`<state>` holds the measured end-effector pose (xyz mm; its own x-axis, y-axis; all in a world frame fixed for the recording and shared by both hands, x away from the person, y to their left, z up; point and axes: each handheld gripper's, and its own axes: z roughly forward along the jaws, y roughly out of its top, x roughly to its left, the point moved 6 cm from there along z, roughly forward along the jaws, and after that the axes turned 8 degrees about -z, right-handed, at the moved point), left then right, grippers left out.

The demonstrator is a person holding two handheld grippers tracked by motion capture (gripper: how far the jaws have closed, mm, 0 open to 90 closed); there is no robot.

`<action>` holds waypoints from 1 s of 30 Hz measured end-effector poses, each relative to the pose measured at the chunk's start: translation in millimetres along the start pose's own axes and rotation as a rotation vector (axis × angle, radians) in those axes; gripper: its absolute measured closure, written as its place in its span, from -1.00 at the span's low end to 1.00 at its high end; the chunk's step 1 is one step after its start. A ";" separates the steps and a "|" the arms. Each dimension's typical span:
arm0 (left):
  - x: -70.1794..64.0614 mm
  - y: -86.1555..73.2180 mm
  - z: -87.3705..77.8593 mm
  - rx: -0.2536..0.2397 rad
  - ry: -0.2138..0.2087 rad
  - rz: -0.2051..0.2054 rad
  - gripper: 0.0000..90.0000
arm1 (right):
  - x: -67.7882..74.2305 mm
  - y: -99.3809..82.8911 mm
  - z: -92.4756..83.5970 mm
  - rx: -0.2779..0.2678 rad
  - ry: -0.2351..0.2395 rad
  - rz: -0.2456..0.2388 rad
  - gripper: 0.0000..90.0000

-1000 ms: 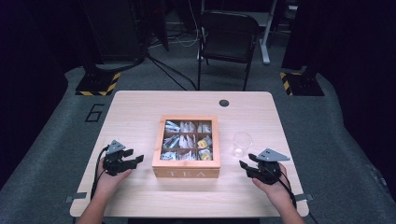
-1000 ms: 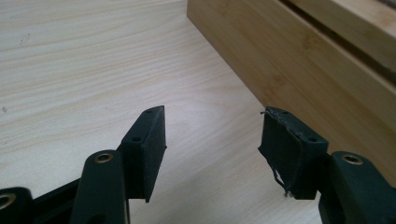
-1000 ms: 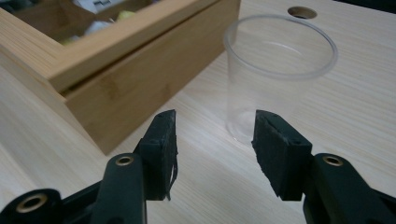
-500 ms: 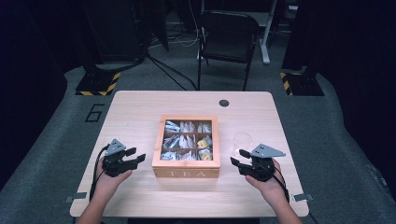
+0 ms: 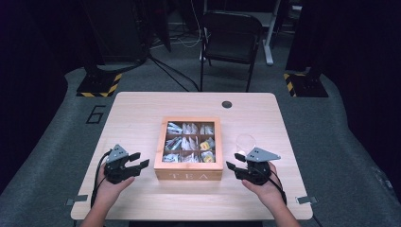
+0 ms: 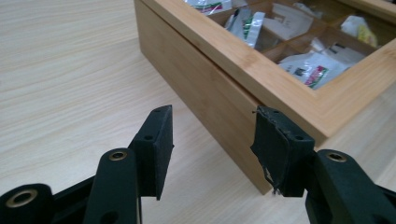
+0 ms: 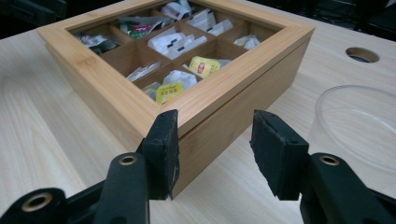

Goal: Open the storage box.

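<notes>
While the square bamboo tea box with a windowed lid (image 5: 189, 147) sat on the pale wooden table (image 5: 142, 113), a gripper stood at each of its near corners. The left gripper (image 5: 138, 161), held in the person's left hand (image 5: 106, 189), pointed its two black fingers (image 6: 156, 140) toward the box's left side wall. Its jaws had just been closing, yet they stood apart with nothing between them; in the left gripper view the box's near corner lay just beyond the right-hand fingertip, not touching it, and bare table showed through the gap.

The right gripper (image 5: 235, 163), held in the right hand (image 5: 265, 187), aimed its fingers (image 7: 163, 140) at the box's right near corner. These jaws were also apart and held nothing. In the right gripper view the corner of the box rose just ahead of the left-hand finger, with the lid's wooden frame level with the fingertips, and whether that finger touched the wood could not be told.

Beyond both pairs of fingers, under the lid's clear pane, small paper tea sachets (image 7: 201, 65) lay sorted in the box's compartments, some white, some yellow. A clear plastic cup (image 7: 359, 121) stood on the table just to the outer side of the right gripper's right-hand finger, beside the box. Farther off, past the box, a round cable hole (image 5: 226, 104) showed in the tabletop.
</notes>
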<state>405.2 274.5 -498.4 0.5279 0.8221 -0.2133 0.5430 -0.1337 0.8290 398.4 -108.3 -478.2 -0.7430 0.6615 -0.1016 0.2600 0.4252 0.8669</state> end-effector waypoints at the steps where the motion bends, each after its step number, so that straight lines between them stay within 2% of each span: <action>1: -1.7 -0.6 -1.3 0.008 -0.013 0.003 0.06 | 1.9 -1.0 0.8 0.002 0.007 0.000 0.14; 3: -5.0 -1.0 -2.1 0.005 -0.022 0.014 0.07 | 5.7 -2.4 1.8 0.007 0.020 0.000 0.14; 4: -7.4 -1.3 -2.0 -0.002 -0.026 0.006 0.08 | 7.1 -2.5 2.5 0.008 0.027 -0.011 0.14; 5: -7.4 -1.6 -3.1 0.007 -0.025 0.028 0.08 | 9.1 -2.2 3.0 0.008 0.037 -0.014 0.14; 9: -11.9 -3.2 -5.1 0.002 -0.030 0.026 0.11 | 16.7 -0.6 4.6 0.006 0.066 -0.031 0.15; 10: -12.5 -3.8 -5.9 0.003 -0.031 0.036 0.11 | 18.2 -0.9 5.6 0.009 0.074 -0.039 0.15; 12: -15.2 -5.0 -6.6 0.002 -0.039 0.030 0.11 | 20.6 -2.7 8.1 0.021 0.079 -0.054 0.15; 16: -17.1 -7.5 -7.1 0.013 -0.033 0.052 0.13 | 22.7 -4.1 11.8 0.026 0.089 -0.066 0.09; 27: -21.7 -9.4 -6.4 -0.004 -0.066 0.047 0.06 | 27.9 -11.8 22.0 0.068 0.115 -0.080 0.08; 28: -22.7 -10.3 -6.2 0.003 -0.074 0.036 0.06 | 28.2 -12.5 23.3 0.069 0.116 -0.085 0.10; 30: -22.0 -10.9 -6.0 0.009 -0.075 0.043 0.06 | 29.2 -13.9 24.8 0.078 0.118 -0.088 0.13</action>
<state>383.7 261.2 -499.6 0.5979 0.7720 -0.2156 0.5241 -0.1730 0.8339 388.3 -79.5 -505.3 -0.8312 0.5443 -0.1131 0.2345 0.5278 0.8164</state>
